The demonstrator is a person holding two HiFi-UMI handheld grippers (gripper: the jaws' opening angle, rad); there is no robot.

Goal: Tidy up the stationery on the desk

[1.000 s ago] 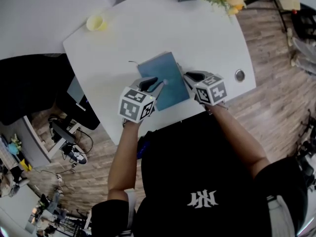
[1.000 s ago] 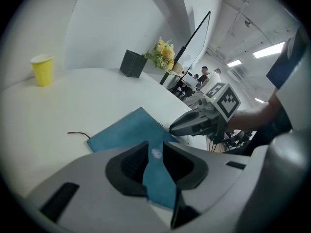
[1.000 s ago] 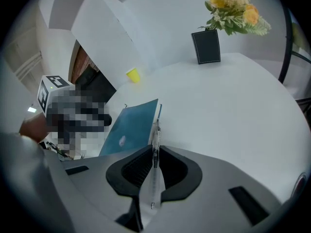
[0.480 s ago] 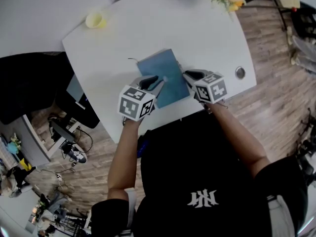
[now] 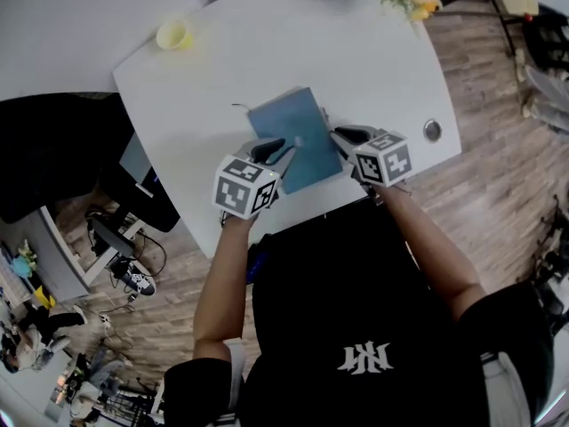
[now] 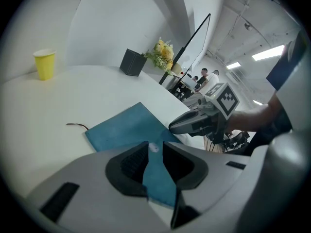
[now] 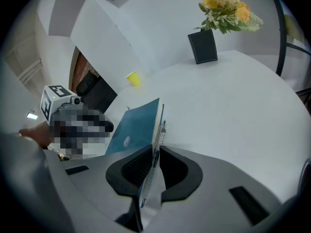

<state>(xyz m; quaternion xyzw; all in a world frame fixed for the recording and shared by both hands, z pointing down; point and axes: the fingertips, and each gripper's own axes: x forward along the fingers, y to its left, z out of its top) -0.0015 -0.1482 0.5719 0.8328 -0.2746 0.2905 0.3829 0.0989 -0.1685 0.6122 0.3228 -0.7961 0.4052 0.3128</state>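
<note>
A teal notebook (image 5: 293,136) lies flat on the white desk (image 5: 231,60), near its front edge. My left gripper (image 5: 290,148) rests over the notebook's near left part. Its jaws are almost together and I see only the cover (image 6: 126,127) through the slim gap, with nothing gripped. A pen (image 7: 162,130) lies along the notebook's right edge (image 7: 136,127). My right gripper (image 7: 155,154) straddles that edge with its jaws shut on the pen's near end. In the left gripper view the right gripper (image 6: 194,123) sits just past the notebook's right side.
A yellow cup (image 5: 172,36) stands at the desk's far left. A dark vase with yellow flowers (image 7: 203,46) stands at the far edge. A round cable hole (image 5: 432,132) is at the right. A thin cord (image 6: 77,125) trails from the notebook's far corner.
</note>
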